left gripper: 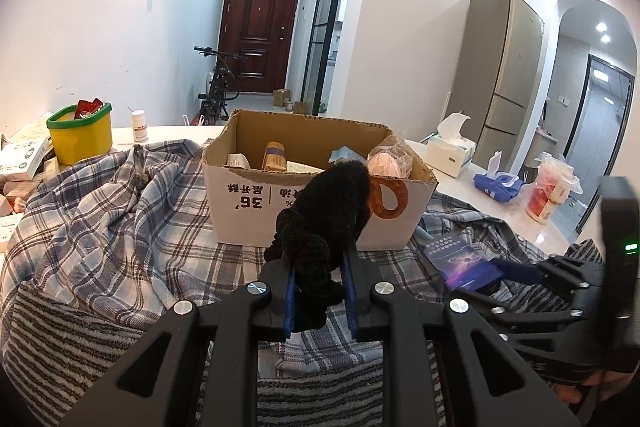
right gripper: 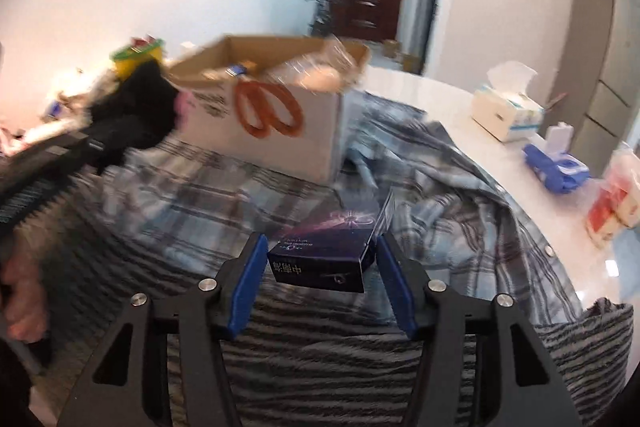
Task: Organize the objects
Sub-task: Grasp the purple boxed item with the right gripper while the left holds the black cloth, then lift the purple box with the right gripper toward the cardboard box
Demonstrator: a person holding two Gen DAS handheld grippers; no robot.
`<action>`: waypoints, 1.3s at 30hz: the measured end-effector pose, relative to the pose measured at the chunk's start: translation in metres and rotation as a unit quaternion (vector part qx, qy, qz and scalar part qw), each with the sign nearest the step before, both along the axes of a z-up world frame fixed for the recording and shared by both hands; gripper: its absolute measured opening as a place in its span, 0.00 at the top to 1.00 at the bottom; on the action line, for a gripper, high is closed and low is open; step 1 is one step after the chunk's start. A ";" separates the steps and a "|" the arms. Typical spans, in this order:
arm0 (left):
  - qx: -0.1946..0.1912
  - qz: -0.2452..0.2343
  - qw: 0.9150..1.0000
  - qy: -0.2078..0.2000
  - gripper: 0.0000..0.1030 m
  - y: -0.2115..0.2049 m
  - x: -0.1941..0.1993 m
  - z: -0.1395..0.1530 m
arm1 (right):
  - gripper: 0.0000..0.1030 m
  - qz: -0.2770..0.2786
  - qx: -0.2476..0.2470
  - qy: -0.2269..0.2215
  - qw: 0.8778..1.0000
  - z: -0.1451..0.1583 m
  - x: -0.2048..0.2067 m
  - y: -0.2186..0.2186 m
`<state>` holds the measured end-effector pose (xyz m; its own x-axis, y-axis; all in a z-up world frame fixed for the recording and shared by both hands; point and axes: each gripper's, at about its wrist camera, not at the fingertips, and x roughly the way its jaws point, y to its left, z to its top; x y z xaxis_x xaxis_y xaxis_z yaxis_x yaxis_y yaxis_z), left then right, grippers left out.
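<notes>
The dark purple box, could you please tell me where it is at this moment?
In the right wrist view, the dark purple box sits between the blue pads of the right hand-held gripper, above the plaid cloth and in front of the cardboard box.

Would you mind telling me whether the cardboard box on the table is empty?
No, the cardboard box holds several items, including a bagged round object.

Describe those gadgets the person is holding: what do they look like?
Each gripper, left and right, is a matte black plastic linkage with silver round bolts and two blue-padded fingers. The right one's body, seen from the left camera, carries a small green light.
</notes>
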<state>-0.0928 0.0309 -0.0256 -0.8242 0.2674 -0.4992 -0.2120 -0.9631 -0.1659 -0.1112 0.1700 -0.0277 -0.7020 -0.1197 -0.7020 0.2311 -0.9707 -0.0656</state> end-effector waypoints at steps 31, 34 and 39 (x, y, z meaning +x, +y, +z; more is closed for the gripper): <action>0.004 0.001 1.000 -0.003 0.80 -0.002 0.000 0.000 | 0.51 -0.067 0.017 0.100 0.993 0.024 0.007 0.021; 0.005 0.002 1.000 -0.002 0.80 -0.002 0.000 0.001 | 0.51 -0.085 0.027 0.119 0.989 0.033 0.003 0.030; 0.004 0.001 1.000 -0.003 0.80 -0.002 0.000 0.001 | 0.51 -0.084 0.011 0.140 0.987 0.052 0.007 0.033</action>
